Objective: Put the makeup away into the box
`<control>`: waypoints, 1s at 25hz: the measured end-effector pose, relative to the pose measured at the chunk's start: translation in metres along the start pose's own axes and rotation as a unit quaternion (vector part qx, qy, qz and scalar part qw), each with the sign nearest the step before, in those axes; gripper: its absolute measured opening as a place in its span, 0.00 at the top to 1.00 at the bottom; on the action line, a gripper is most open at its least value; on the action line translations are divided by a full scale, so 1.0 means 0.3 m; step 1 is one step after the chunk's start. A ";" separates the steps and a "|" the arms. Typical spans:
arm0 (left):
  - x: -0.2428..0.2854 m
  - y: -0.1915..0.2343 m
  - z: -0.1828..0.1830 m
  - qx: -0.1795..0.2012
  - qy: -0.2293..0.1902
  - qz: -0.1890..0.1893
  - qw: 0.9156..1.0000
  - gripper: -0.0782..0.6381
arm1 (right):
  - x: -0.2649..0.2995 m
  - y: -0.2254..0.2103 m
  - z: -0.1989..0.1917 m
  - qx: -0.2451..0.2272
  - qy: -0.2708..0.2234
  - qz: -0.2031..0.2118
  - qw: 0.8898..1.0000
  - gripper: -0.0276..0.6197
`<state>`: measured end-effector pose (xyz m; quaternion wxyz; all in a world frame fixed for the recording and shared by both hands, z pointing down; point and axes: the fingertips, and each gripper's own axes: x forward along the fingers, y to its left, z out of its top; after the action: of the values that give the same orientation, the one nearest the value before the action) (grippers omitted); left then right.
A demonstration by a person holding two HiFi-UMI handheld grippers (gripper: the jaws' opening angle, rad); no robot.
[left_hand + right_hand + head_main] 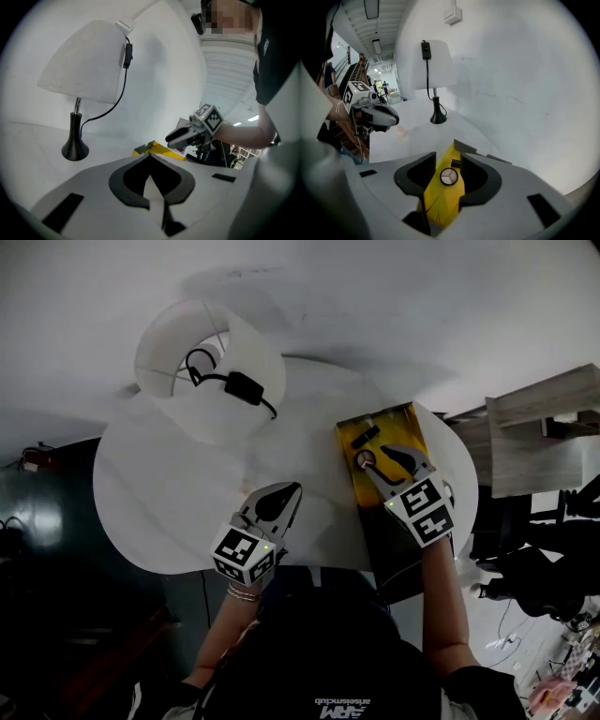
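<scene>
We see the box (405,427) lying open and flat near the right edge of the round white surface (169,512), its inside bright yellow, its outer walls dark. On the yellow floor rests a small round compact (449,176), dark-rimmed, its pale face split into three segments. Just beside it lies a small dark oblong makeup piece (455,164).

Grey handheld grippers, black top (328,652)
Left gripper (284,495) and right gripper (379,457): grey shells, black jaw liners, a black-and-white marker cube (246,555) each; bracelet (242,593) on left wrist.
</scene>
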<state>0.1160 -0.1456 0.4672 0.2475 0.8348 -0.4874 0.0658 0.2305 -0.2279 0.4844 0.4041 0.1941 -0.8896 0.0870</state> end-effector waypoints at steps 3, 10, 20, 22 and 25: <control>-0.044 -0.011 -0.002 0.005 -0.004 0.008 1.000 0.87 | -0.046 0.019 0.047 -0.014 -0.031 -0.009 0.999 0.84; -0.143 -0.027 0.022 0.018 -0.018 0.021 0.999 0.87 | -0.158 0.086 0.173 -0.037 -0.113 -0.002 0.993 0.88; -0.246 0.001 0.050 0.036 -0.040 0.034 0.998 0.87 | -0.185 0.211 0.246 -0.018 -0.140 0.028 0.990 0.93; -0.272 0.025 0.045 0.036 -0.042 0.044 0.997 0.87 | -0.187 0.240 0.264 -0.054 -0.152 0.022 0.987 0.93; -0.320 0.075 0.033 0.033 -0.045 0.065 0.996 0.87 | -0.196 0.261 0.297 -0.079 -0.179 -0.004 0.981 0.93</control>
<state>0.0462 -0.0845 0.4327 0.1927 0.8112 -0.5488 0.0601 0.1721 -0.1683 0.3817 0.2522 0.1772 -0.9511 -0.0213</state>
